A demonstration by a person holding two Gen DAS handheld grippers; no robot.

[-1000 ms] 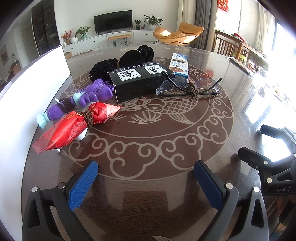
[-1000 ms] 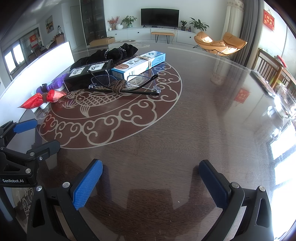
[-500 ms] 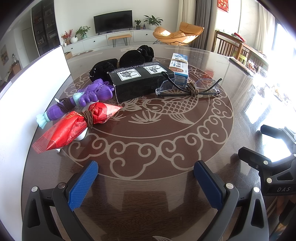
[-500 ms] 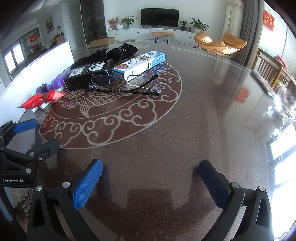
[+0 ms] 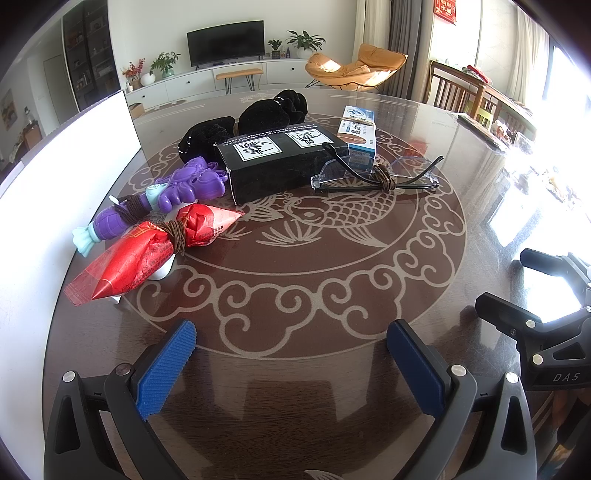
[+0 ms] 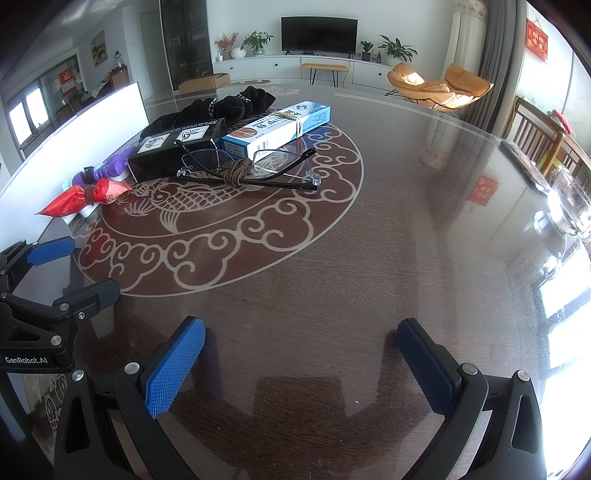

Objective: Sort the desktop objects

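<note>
Black box (image 5: pixel 284 162) sits between purple toy (image 5: pixel 173 192) and glasses (image 5: pixel 376 177).

table (image 5: pixel 332 295): round, dark glossy wood, pale fish and cloud inlay
red packet (image 5: pixel 155 247): far left of the tongs, cord round its middle
purple toy (image 5: pixel 166 199): just behind the packet
black box (image 5: pixel 280 162): ahead, left of centre
glasses (image 5: pixel 376 173): ahead, tied with brown cord, touching the box
blue carton (image 5: pixel 358 134): behind the glasses
black cloth (image 5: pixel 255 118): farthest ahead, behind the box

Sunlit living room: TV (image 6: pixel 319 34), orange lounge chair (image 6: pixel 439 85), white cabinet (image 6: pixel 295 68).
</note>
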